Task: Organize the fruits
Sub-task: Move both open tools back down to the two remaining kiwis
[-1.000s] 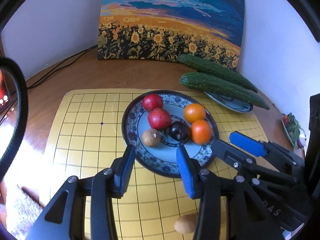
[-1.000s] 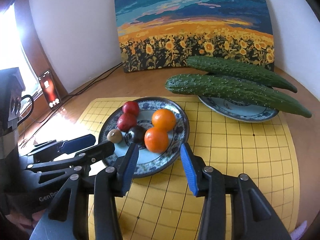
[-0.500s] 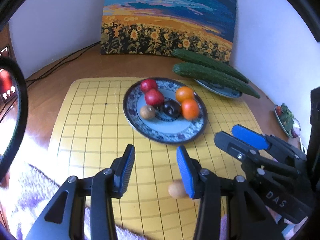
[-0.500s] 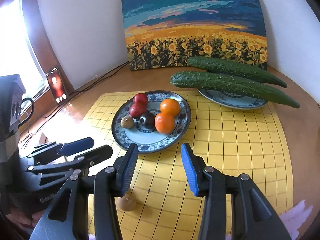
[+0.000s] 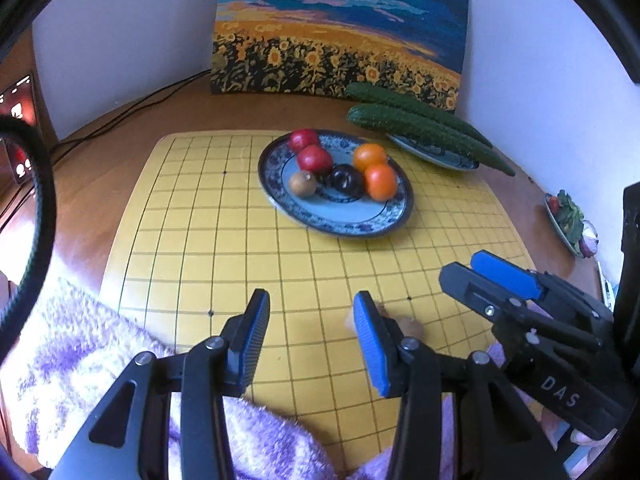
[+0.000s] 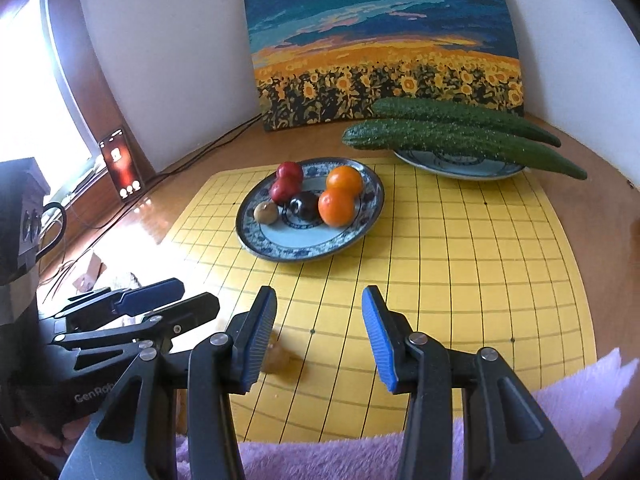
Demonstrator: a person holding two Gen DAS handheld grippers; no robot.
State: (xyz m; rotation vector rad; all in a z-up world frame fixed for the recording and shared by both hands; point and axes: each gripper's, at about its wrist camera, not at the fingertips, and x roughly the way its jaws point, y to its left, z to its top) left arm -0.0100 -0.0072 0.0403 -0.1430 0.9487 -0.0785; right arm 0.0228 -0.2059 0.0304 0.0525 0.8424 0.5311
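Note:
A blue-patterned plate (image 5: 340,228) (image 6: 304,252) on the yellow grid board (image 5: 200,240) holds two red fruits (image 5: 314,158), two oranges (image 5: 380,182), a dark plum (image 5: 346,178) and a small brown fruit (image 5: 303,184). Another small brown fruit (image 5: 408,326) (image 6: 280,356) lies loose on the board, half hidden behind a finger in each wrist view. My left gripper (image 5: 312,308) (image 6: 196,292) is open and empty, hovering over the board's near part. Beside it, my right gripper (image 6: 319,300) (image 5: 466,266) is open and empty too.
Two cucumbers (image 5: 420,128) (image 6: 440,136) rest on a second plate at the back right, before a sunflower painting (image 5: 340,40). A fluffy purple cloth (image 5: 80,340) (image 6: 320,456) covers the front edge. A phone (image 6: 122,168) and cables sit at the left, a salad dish (image 5: 568,216) at the right.
Both grippers have drawn back from the plate toward the board's front edge. The purple cloth has come into view and the loose brown fruit now lies close to the fingertips.

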